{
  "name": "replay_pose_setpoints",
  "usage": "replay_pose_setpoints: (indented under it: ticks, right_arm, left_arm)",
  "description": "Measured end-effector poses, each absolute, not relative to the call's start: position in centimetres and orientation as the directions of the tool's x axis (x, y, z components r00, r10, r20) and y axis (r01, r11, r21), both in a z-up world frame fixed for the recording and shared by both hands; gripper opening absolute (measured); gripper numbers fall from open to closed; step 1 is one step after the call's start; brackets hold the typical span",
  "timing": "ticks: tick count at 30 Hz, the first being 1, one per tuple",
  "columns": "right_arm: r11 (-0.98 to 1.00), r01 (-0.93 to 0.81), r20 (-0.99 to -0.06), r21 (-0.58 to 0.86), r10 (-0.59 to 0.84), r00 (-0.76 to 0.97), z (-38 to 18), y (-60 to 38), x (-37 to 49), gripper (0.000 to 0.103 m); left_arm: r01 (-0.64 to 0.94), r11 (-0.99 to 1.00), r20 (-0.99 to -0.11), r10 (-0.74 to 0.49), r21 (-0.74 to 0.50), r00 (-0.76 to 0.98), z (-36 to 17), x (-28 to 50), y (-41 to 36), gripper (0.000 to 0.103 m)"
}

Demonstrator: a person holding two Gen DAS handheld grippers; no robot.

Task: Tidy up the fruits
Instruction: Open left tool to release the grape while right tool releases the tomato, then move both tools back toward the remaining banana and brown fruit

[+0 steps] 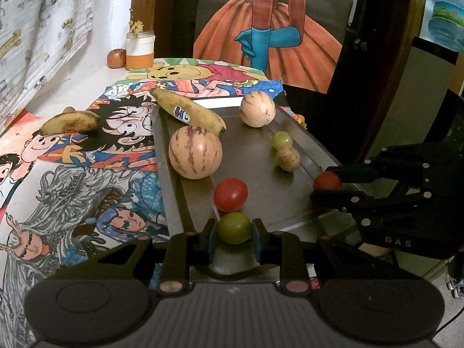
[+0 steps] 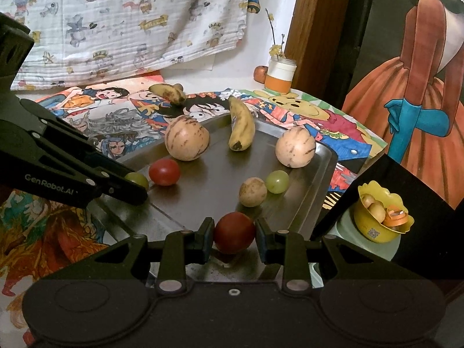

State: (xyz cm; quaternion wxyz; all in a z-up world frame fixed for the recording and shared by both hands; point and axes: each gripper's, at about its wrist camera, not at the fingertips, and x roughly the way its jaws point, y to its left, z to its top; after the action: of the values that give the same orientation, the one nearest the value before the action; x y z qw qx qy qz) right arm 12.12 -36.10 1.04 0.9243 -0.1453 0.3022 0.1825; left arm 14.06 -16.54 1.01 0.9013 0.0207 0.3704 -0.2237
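My left gripper (image 1: 234,229) is shut on a green grape (image 1: 234,226) at the near edge of the metal tray (image 1: 255,171). From the right wrist view that gripper (image 2: 137,184) comes in from the left with the grape (image 2: 137,179). My right gripper (image 2: 235,233) is shut on a red tomato (image 2: 235,230) at the tray's (image 2: 214,171) near rim; in the left wrist view it (image 1: 322,184) is at the right edge. On the tray lie two striped melons (image 1: 195,152) (image 1: 257,109), a banana (image 1: 188,110), another tomato (image 1: 230,194), a second grape (image 1: 282,140) and a small brown fruit (image 1: 287,158).
A second banana (image 1: 69,121) lies off the tray on the cartoon-print table cover. A jar (image 1: 139,49) and an apple (image 1: 116,58) stand at the back by the wall. A yellow bowl (image 2: 382,217) with small items sits low to the right of the table.
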Motion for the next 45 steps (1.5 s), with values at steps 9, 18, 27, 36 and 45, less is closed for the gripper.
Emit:
replay_pose_setpoints:
  ticks: [9, 18, 27, 36, 45]
  right_arm:
    - [0.894, -0.417, -0.607, -0.164, 0.242, 0.757, 1.2, -36.2, 12.0, 0.039]
    - [0.914, -0.378, -0.58, -0.145, 0.231, 0.781, 2.5, -36.8, 11.0, 0.06]
    - [0.936, -0.342, -0.535, -0.086, 0.246, 0.808, 4.2, -36.5, 8.8, 0.09]
    - [0.949, -0.314, -0.537, 0.006, 0.268, 0.8, 4.7, -35.1, 6.7, 0.102]
    - [0.927, -0.375, -0.603, 0.029, 0.315, 0.732, 3.9, -31.4, 5.6, 0.102]
  left_arm:
    - [0.413, 0.899, -0.678, -0.394, -0.145, 0.62, 1.0, 14.2, -16.4, 0.028]
    - [0.398, 0.896, -0.65, -0.423, -0.198, 0.631, 2.0, 13.7, -15.2, 0.041]
    - [0.357, 0.906, -0.596, -0.42, -0.23, 0.684, 3.6, 12.5, -13.1, 0.079]
    - [0.295, 0.923, -0.571, -0.385, -0.248, 0.725, 4.1, 11.0, -9.4, 0.103]
    - [0.238, 0.947, -0.624, -0.322, -0.217, 0.712, 2.2, 9.4, -5.0, 0.103]
